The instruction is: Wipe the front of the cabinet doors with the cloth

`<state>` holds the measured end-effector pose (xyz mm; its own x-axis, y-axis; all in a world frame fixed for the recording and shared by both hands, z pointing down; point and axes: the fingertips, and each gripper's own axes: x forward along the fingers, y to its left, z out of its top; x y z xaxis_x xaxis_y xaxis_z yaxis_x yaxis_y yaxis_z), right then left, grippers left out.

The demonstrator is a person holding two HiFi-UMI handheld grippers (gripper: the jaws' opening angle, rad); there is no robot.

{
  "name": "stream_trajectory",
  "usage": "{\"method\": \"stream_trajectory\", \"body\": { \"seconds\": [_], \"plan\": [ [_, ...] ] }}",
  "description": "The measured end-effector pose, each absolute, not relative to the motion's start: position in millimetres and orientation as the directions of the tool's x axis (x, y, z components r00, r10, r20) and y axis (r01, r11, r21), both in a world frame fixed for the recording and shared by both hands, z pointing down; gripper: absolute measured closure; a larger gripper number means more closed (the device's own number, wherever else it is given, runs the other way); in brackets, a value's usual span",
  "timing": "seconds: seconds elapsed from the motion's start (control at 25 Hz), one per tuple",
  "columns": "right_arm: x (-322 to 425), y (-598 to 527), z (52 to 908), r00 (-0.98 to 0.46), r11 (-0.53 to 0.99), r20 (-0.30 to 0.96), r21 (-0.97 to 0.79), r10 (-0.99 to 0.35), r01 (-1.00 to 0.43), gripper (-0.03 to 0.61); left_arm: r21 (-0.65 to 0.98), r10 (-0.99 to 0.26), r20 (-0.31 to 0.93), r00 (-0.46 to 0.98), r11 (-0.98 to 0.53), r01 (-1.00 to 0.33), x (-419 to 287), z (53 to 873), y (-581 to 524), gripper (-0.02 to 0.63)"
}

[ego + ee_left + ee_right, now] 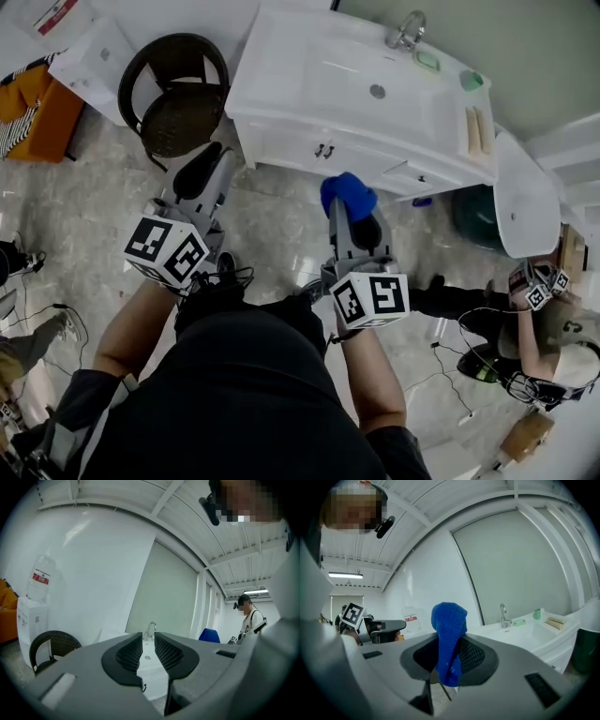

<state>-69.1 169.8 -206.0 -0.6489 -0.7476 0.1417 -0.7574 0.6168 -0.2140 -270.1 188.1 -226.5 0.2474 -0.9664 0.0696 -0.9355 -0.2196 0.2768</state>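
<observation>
The white vanity cabinet's doors (298, 142), with small dark handles, face me below the sink top (356, 70). A blue cloth (347, 193) sticks up out of my right gripper (351, 212), which is shut on it and hangs in the air short of the doors. In the right gripper view the cloth (449, 625) stands upright between the dark pads. My left gripper (200, 172) is to the left of the cabinet, near a chair. Its jaws show only a thin slit in the left gripper view (148, 638), with nothing between them.
A dark wicker chair (178, 92) stands left of the cabinet. An orange sofa (33, 108) is at far left. A dark green bin (476, 216) sits right of the vanity. Another person (548, 342) with grippers stands at right. Cables lie on the marble floor (84, 216).
</observation>
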Motion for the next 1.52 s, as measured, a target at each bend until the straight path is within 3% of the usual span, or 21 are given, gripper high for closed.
{"method": "stream_trajectory", "body": {
  "seconds": [0.48, 0.72, 1.08, 1.36, 1.52],
  "plan": [
    [-215, 178, -145, -0.583, 0.547, 0.227, -0.203, -0.78, -0.812, 0.489, 0.173, -0.943, 0.105, 0.315, -0.295, -0.94, -383, -155, 211, 0.531],
    [-227, 167, -74, -0.611, 0.554, 0.322, -0.259, -0.723, -0.791, 0.489, 0.207, -0.924, 0.201, 0.325, -0.285, -0.936, -359, -98, 185, 0.531],
    [-191, 91, 62, -0.639, 0.508, 0.449, -0.388, -0.624, -0.769, 0.489, 0.118, -0.893, 0.376, 0.248, -0.219, -0.969, -309, -44, 158, 0.531],
    [-239, 31, 158, -0.64, 0.548, 0.565, -0.353, -0.522, -0.758, 0.489, 0.192, -0.868, 0.424, 0.259, -0.194, -0.962, -316, 52, 94, 0.531],
    [-274, 8, 189, -0.604, 0.606, 0.505, -0.185, -0.617, -0.774, 0.488, 0.222, -0.853, 0.417, 0.313, -0.238, -0.945, -325, 113, 65, 0.531]
  ]
}}
